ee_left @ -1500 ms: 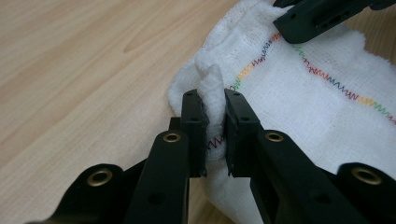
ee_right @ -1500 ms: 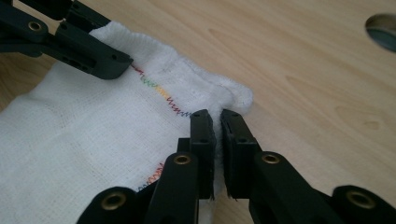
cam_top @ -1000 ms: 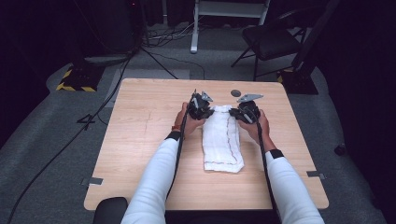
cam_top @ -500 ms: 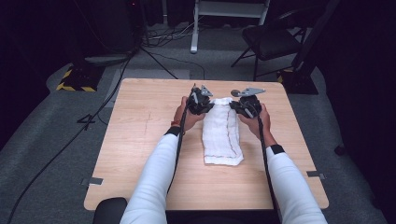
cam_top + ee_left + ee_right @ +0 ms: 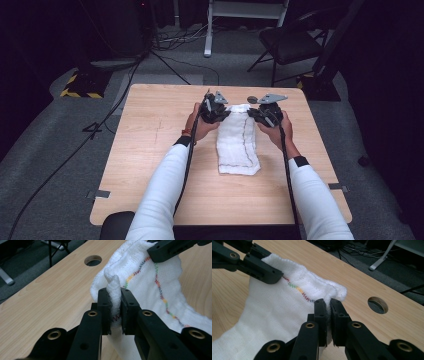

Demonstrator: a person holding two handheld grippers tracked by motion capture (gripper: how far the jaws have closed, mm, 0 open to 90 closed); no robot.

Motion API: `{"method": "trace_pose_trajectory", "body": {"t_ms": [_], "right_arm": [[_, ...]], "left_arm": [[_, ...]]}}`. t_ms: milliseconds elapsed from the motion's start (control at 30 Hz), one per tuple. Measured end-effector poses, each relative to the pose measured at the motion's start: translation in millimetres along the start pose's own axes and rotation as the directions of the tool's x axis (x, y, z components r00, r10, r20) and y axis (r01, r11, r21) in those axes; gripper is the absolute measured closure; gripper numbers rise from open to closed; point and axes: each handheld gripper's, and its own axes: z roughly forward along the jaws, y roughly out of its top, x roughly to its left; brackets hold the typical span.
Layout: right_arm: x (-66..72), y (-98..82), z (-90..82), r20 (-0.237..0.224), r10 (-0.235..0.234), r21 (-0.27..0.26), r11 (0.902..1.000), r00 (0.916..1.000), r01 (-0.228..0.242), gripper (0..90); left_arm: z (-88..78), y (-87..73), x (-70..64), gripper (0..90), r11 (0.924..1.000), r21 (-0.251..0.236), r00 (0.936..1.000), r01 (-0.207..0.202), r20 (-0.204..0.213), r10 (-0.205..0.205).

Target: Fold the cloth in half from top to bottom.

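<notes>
A white cloth (image 5: 238,142) with a multicoloured stitched seam lies lengthwise on the wooden table (image 5: 150,150), its far end lifted. My left gripper (image 5: 214,111) is shut on the cloth's far left corner; in the left gripper view the cloth (image 5: 150,287) is bunched between the jaws of that gripper (image 5: 115,300). My right gripper (image 5: 265,115) is shut on the far right corner; in the right gripper view the cloth (image 5: 277,312) edge is pinched thin in that gripper (image 5: 327,306). Each gripper view shows the other gripper's jaws farther off, on the same raised edge.
A round cable hole (image 5: 252,99) is cut in the table just beyond the cloth, also visible as the hole (image 5: 93,260) and the hole (image 5: 377,304). A chair (image 5: 292,42), a white stand (image 5: 240,12) and floor cables lie past the table's far edge.
Both hands have drawn the cloth's far end a little farther away and upward; the cloth's near end has slid with it. The grips are unchanged.
</notes>
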Motion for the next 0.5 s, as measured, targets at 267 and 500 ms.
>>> {"method": "trace_pose_trajectory", "body": {"t_ms": [267, 500], "right_arm": [[4.4, -12.2, -16.0, -0.043, -0.014, -0.021, 0.9997, 0.9990, 0.013, 84.7], [14.2, -20.3, -27.0, -0.092, -0.032, -0.039, 0.9989, 0.9953, 0.028, 84.7]], "left_arm": [[-9.6, -6.9, -10.4, 78.6, 0.9991, -0.021, 0.9981, -0.036, 0.048, 0.037], [-18.0, -17.8, -17.1, 78.1, 0.9978, -0.052, 0.9969, -0.042, 0.064, 0.045]]}}
